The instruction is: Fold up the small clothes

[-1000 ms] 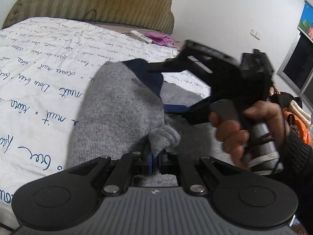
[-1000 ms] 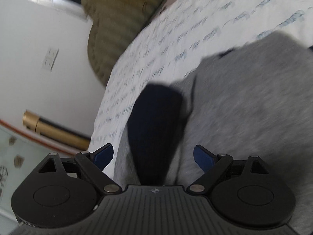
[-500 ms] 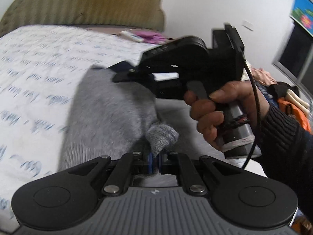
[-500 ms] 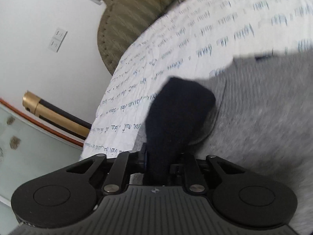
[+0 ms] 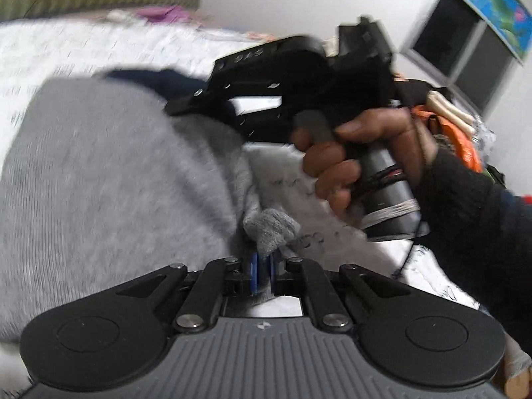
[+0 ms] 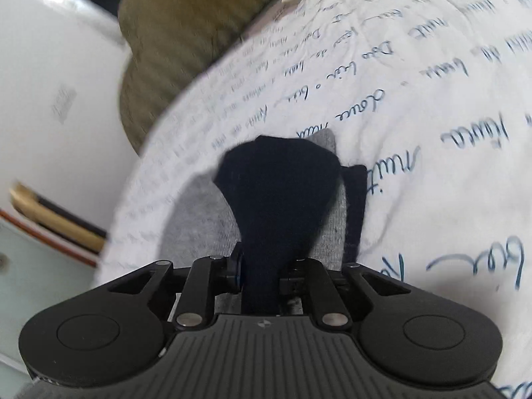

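Soft, light and floppy, the grey knit garment [image 5: 109, 179] lies on the bed [image 6: 432, 106], the left gripper [image 5: 262, 271] pinching its grey corner and the right gripper [image 6: 261, 277] clamping its navy edge [image 6: 279, 179], both sensible holds for folding.

the right gripper [image 6: 261, 274] closed its fingers on the garment's navy band [image 6: 279, 193], dragging it across the bedsheet [image 6: 432, 133].

A white bedsheet [image 6: 415, 106] scrawled with blue handwriting, an olive headboard [image 6: 186, 33] behind (ribbed, possibly upholstered), and a dark window [image 5: 465, 53].
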The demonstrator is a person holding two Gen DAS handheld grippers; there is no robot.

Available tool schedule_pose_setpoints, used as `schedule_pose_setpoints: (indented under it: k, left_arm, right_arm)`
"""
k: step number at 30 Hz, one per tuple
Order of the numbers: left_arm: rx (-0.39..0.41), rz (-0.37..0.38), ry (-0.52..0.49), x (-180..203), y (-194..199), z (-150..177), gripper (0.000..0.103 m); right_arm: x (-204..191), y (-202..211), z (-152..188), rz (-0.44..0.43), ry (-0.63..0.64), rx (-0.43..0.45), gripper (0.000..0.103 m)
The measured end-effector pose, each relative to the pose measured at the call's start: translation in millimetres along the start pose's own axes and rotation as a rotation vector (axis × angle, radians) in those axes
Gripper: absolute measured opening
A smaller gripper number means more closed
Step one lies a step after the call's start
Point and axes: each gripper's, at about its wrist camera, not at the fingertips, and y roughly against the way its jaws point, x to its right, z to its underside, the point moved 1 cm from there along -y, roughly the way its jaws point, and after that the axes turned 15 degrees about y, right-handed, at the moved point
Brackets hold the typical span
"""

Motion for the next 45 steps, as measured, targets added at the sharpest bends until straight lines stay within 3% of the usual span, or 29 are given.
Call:
schedule_pose_setpoints:
  k: [3,4,5,8,10,11,12,13,16,19,21,24,28,30,31,32,33,35,37,40,43,44,45]
  left_arm:
    - [-0.023,0.129,-0.036,5,19,-3,0.047]
    - [-0.01,0.154,-0.047,5,29,-3,0.072]
    - [0.011,0.178,-0.064,4,40,-1,0.082]
    - [0.082,0.188,-0.102,-5,73,2,0.082]
    - [0.129,0.127,-0.079,-17,85,-1,0.082]
    - [0.156,0.087,-0.055,-18,92,1,0.082]
    - [0.179,0.048,-0.021,-29,93,-7,0.082]
    - [0.198,0.005,0.024,-40,95,-13,0.082]
    - [0.243,-0.14,0.201,-76,97,-28,0.082]
    - [0.227,-0.206,0.363,-110,99,-36,0.082]
    - [0.179,-0.182,0.433,-122,95,-36,0.082]
    - [0.117,-0.111,0.482,-128,83,-29,0.082]
    - [0.07,-0.054,0.483,-124,69,-25,0.079]
    - [0.0,-0.015,0.473,-124,62,-28,0.065]
    - [-0.038,-0.011,0.463,-123,56,-27,0.052]
    - [-0.062,-0.033,0.435,-120,50,-28,0.033]
    - [-0.077,-0.063,0.397,-117,47,-28,0.027]
    - [-0.1,-0.074,0.381,-120,45,-29,0.017]
    - [-0.131,-0.075,0.398,-123,49,-35,0.014]
    - [-0.131,-0.07,0.347,-119,68,-39,0.013]
    - [-0.158,-0.083,0.347,-132,55,-29,0.015]
    - [-0.147,-0.069,0.356,-133,57,-30,0.016]
    - [-0.139,-0.058,0.361,-132,60,-31,0.016]
  right_arm:
    - [-3,4,-3,-0.012,-0.002,0.017,0.036]
    - [-5,3,-6,-0.008,0.006,0.009,0.037]
    - [-5,3,-9,-0.004,0.01,0.0,0.039]
    - [-7,2,-18,-0.008,0.001,0.005,0.044]
    - [-5,2,-25,-0.005,-0.007,0.023,0.045]
    - [-1,3,-24,0.001,-0.015,0.031,0.032]
    - [0,1,-21,0.035,-0.001,0.029,0.011]
    - [2,-2,-17,0.089,0.038,-0.002,0.01]
    - [2,2,-8,0.106,0.085,0.02,0.018]
    - [-7,26,-3,0.142,0.042,0.077,0.045]
    - [-17,49,6,0.117,0.049,0.136,0.066]
    - [-23,76,32,0.089,0.054,0.138,0.067]
    - [-28,79,70,0.11,0.038,0.024,0.061]
    - [-37,75,89,0.124,0.077,-0.045,0.05]
    - [-41,76,96,0.117,0.099,-0.056,0.049]
    - [-45,77,99,0.104,0.103,-0.056,0.038]
    - [-48,78,102,0.09,0.09,-0.055,0.017]
    - [-48,82,103,0.062,0.057,-0.026,0.017]
    - [-43,82,104,0.041,0.015,-0.02,0.017]
    - [-49,87,107,0.013,0.004,-0.018,0.017]
    - [-39,79,123,0.059,0.001,-0.064,0.019]
    - [-33,79,126,0.036,-0.028,-0.035,0.02]
    - [-29,81,126,0.022,-0.067,-0.024,0.03]
